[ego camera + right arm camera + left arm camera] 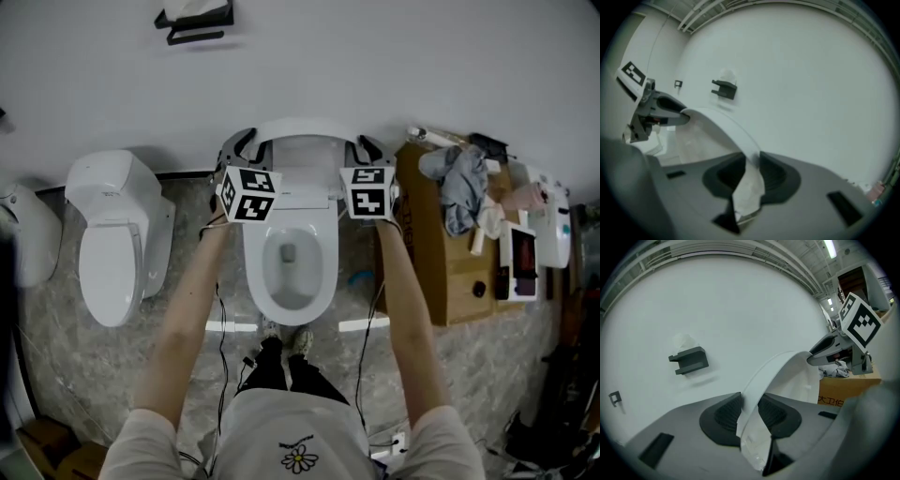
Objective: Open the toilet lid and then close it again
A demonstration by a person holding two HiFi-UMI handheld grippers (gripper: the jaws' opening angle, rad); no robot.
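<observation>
1. The white ceramic toilet (323,272) is showing its bowl, so the opening is looking nearly or fully done, with the closing left to do.
2. Its white plastic lid (302,141) is standing raised near the pale wall (394,56).
3. The left gripper (239,145) and right gripper (372,148) are each pinching one side edge of the lid.
4. The rim is sitting between the dark ribbed pads (725,412), touching both.

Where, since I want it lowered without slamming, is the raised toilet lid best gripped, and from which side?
By its thin side rims, one gripper per side, coming from the front. The toilet lid stands upright, so both edges face you; the left gripper and right gripper pinch them there.
</observation>
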